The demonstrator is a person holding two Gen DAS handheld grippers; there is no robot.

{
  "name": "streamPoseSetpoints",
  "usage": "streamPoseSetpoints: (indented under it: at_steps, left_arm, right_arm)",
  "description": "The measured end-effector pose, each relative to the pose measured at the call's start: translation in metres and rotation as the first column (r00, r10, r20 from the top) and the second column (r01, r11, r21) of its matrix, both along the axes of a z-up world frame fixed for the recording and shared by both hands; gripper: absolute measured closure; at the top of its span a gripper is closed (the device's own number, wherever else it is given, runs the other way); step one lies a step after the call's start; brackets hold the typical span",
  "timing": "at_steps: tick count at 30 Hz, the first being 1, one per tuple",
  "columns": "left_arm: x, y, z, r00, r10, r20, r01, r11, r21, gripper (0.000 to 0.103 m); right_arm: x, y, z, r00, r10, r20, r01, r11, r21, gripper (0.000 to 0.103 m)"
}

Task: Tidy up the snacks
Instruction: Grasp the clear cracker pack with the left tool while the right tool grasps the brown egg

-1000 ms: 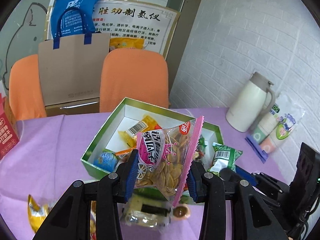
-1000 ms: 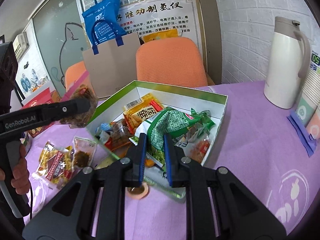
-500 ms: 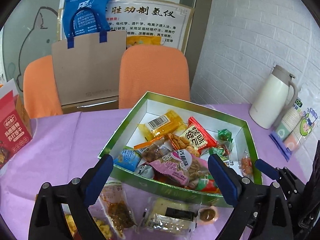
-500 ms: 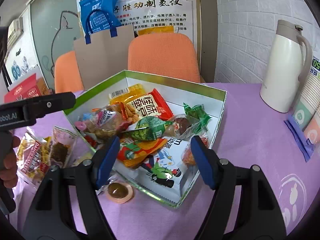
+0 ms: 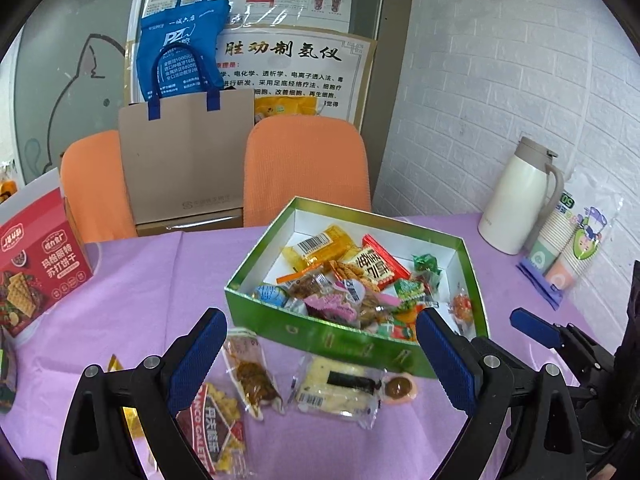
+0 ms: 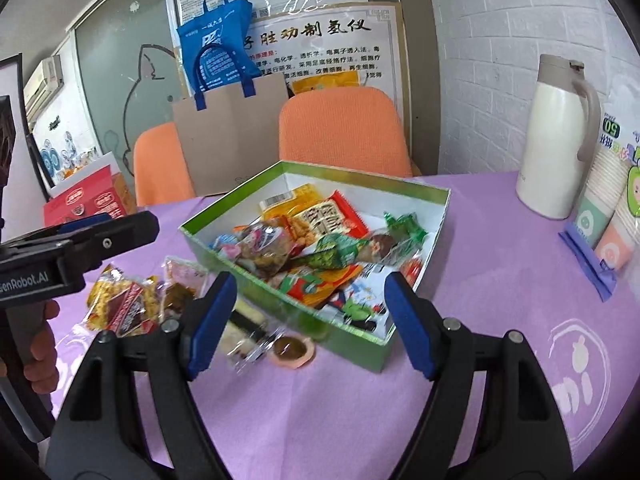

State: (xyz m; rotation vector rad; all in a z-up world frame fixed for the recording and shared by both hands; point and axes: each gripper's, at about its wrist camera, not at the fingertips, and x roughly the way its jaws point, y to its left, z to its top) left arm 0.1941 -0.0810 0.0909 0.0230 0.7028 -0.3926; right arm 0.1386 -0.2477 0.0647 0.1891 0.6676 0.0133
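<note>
Left gripper (image 5: 320,344), bottom of the left wrist view, spread wide and empty. At frame centre, a green cardboard box (image 5: 320,330) with white lining holds a heap of glossy snack packets (image 5: 352,280); three crinkled packets (image 5: 336,388) lie on the purple cloth surface (image 5: 140,292) below it. Right gripper (image 6: 310,316), bottom of the right wrist view, likewise wide and empty; box at centre, smooth white jug (image 6: 556,140) at upper right.

Left gripper (image 5: 320,346): released pink seed packet (image 5: 340,306), now in green box (image 5: 356,338). Right gripper (image 6: 310,312): released green packet (image 6: 334,254), apparently also boxed. Both jaws spread wide.
</note>
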Motion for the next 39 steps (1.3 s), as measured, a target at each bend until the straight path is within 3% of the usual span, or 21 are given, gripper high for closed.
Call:
streamPoseSetpoints:
  at_steps: [4, 9, 14, 16, 24, 25, 26, 33, 39]
  left_arm:
    - [-0.017, 0.005, -0.007, 0.999, -0.028, -0.018, 0.028, 0.999, 0.017, 0.006]
    - [-0.035, 0.022, -0.034, 0.996, -0.016, -0.085, 0.017, 1.0, 0.005, 0.006]
    - [-0.046, 0.038, -0.062, 0.99, -0.023, -0.136, 0.024, 1.0, 0.006, 0.006]
    - [-0.048, 0.042, -0.067, 0.989, -0.031, -0.147, 0.032, 0.999, 0.008, 0.006]
    - [-0.045, 0.047, -0.071, 0.988, -0.057, -0.147, 0.058, 0.998, 0.0, 0.012]
    - [-0.044, 0.047, -0.071, 0.987, -0.063, -0.148, 0.064, 0.998, -0.002, 0.013]
    - [-0.043, 0.045, -0.071, 0.986, -0.069, -0.15, 0.069, 0.998, -0.003, 0.014]
    - [-0.026, 0.013, -0.069, 0.984, -0.123, -0.13, 0.125, 0.992, 0.009, 0.015]
    - [0.01, -0.036, -0.092, 0.981, -0.126, -0.15, 0.147, 0.98, 0.137, 0.015]
  right_arm:
    - [-0.014, 0.006, -0.009, 0.999, 0.011, -0.036, -0.01, 1.0, 0.016, 0.026]
    - [-0.017, 0.011, -0.04, 0.989, 0.001, -0.147, 0.006, 0.999, 0.043, 0.029]
    - [0.003, 0.017, -0.072, 0.966, -0.007, -0.26, 0.03, 0.996, 0.082, 0.056]
    - [0.011, 0.018, -0.081, 0.955, -0.039, -0.294, 0.069, 0.993, 0.092, 0.057]
    - [0.038, 0.029, -0.088, 0.95, -0.119, -0.288, 0.149, 0.985, 0.086, 0.058]
    - [0.04, 0.03, -0.089, 0.95, -0.13, -0.283, 0.155, 0.985, 0.07, 0.066]
    - [0.041, 0.03, -0.089, 0.951, -0.125, -0.281, 0.15, 0.986, 0.069, 0.065]
    - [0.008, 0.013, -0.086, 0.954, -0.098, -0.283, 0.126, 0.988, 0.085, 0.065]
    - [-0.018, -0.008, -0.079, 0.955, -0.121, -0.27, 0.147, 0.986, 0.078, 0.065]
